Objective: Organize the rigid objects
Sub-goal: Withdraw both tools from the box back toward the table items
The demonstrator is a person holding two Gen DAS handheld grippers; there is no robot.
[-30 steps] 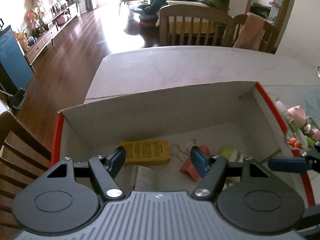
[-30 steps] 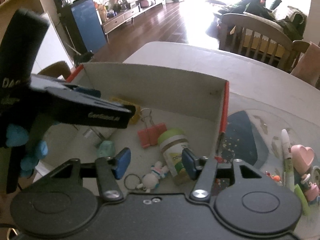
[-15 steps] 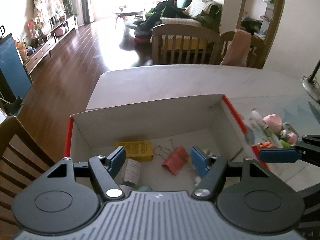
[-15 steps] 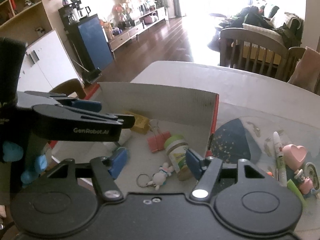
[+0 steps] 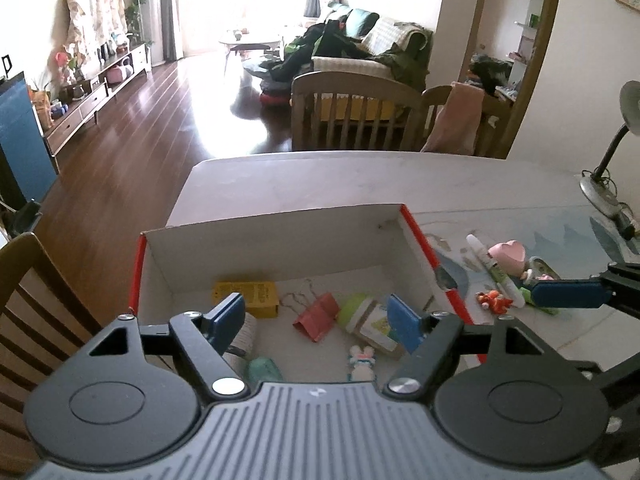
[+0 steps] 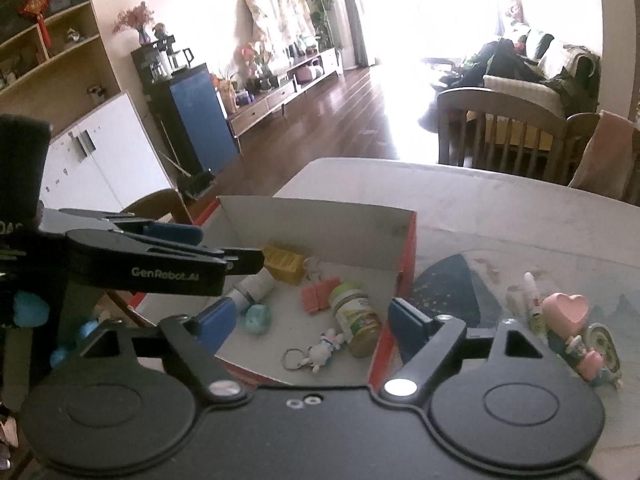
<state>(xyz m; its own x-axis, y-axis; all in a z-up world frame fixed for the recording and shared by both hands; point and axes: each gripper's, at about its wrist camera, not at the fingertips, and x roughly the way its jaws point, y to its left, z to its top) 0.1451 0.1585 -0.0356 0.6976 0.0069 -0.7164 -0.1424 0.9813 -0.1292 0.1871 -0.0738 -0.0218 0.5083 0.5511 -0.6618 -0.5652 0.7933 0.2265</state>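
Wooden chair [image 5: 352,116], sofa [image 5: 372,60], desk lamp [image 5: 612,160], perhaps a coffee machine [image 6: 168,56]

A big white marble table [image 5: 320,184] holds an open cardboard box with red edges [image 5: 280,240], a white marker pen [image 5: 490,264], a pink heart-shaped toy [image 5: 510,254] and a grey desk lamp [image 5: 600,196]

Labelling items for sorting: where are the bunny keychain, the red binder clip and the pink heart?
bunny keychain [image 6: 325,347], right wrist view, bunny body.
red binder clip [image 5: 318,317], left wrist view, red body.
pink heart [image 6: 567,311], right wrist view, front face.
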